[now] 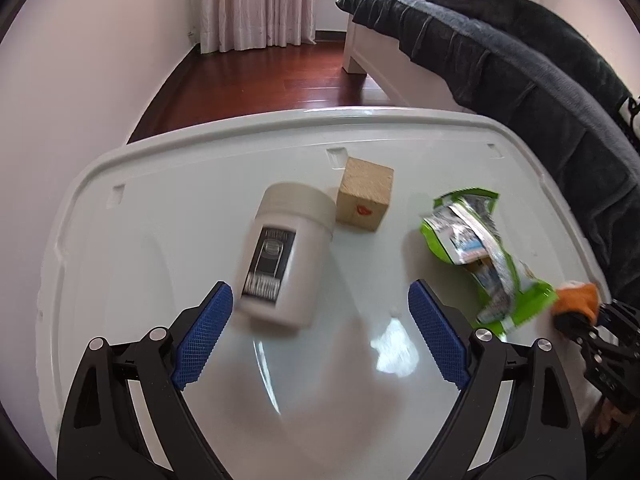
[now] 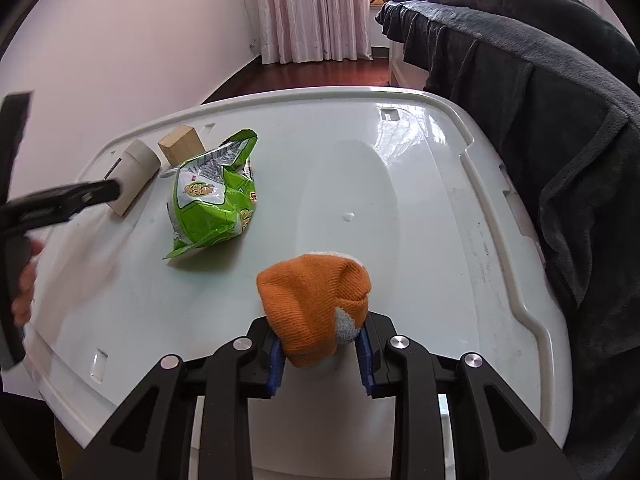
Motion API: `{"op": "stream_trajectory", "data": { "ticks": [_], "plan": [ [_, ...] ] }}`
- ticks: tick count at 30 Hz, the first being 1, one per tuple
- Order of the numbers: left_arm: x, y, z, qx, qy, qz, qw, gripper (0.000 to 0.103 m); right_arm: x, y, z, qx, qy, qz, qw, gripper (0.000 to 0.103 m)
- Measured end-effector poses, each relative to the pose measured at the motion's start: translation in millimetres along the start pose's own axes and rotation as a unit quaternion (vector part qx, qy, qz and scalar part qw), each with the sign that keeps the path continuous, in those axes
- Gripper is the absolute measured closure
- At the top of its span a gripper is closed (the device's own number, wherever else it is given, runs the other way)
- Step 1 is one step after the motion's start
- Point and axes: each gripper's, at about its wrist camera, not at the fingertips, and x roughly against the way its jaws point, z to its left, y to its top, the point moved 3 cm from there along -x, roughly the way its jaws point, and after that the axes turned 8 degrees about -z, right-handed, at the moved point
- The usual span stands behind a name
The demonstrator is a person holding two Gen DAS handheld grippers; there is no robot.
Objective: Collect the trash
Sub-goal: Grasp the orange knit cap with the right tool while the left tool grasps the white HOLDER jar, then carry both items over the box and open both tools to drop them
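Note:
A white jar [image 1: 282, 256] with a black label lies on the white plastic lid [image 1: 160, 208], just ahead of my open left gripper [image 1: 320, 332] and near its left finger. A wooden cube [image 1: 364, 196] stands behind the jar. A crumpled green snack bag [image 1: 484, 256] lies to the right; it also shows in the right wrist view [image 2: 208, 200]. My right gripper [image 2: 322, 354] is shut on an orange sock [image 2: 316, 300] resting on the lid [image 2: 420, 200]. The jar [image 2: 134, 174] and cube [image 2: 180, 146] show at far left there.
A dark blanket [image 2: 540, 100] hangs over a bed along the lid's right side. Behind the lid are dark wooden floor [image 1: 260, 80], a white wall and pink curtains [image 1: 256, 0]. The left gripper's body [image 2: 52, 200] crosses the right view's left edge.

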Motion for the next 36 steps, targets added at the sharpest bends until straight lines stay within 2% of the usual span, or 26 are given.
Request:
{"op": "stream_trajectory", "data": {
  "ticks": [5,7,8,9,14,18,26,32,36],
  "plan": [
    [-34,5,15,0.028,0.017,0.025,0.9992,0.016,-4,1,-1,0.001,0.002,0.002,1.000,0.074],
    [-41,2,19,0.026,0.038,0.028,0.9985,0.032,-5,1,-1,0.002,0.003,0.003,1.000,0.074],
    [-40,2,20,0.015,0.054,0.016,0.9983,0.048,-5,1,0,0.003,0.003,0.003,1.000,0.074],
    [-38,2,19,0.009,0.059,0.011,0.9982,0.053,-6,1,0,0.003,0.003,0.004,1.000,0.074],
    [-26,-10,16,0.007,0.076,0.001,0.9971,0.054,-5,1,1,0.005,0.004,0.004,1.000,0.074],
    [-5,-20,16,0.023,0.070,-0.007,0.9972,0.054,1,1,2,0.005,0.007,-0.002,1.000,0.074],
    [86,-51,-9,0.025,0.064,-0.048,0.9965,0.054,34,-9,14,0.005,0.025,-0.018,1.000,0.074],
    [147,-94,-26,0.030,0.052,-0.054,0.9967,0.054,84,-37,33,0.015,0.040,-0.033,0.999,0.074],
    [172,-126,-38,0.025,0.046,-0.042,0.9977,0.054,120,-75,50,0.028,0.048,-0.024,0.998,0.074]
  ]
}}
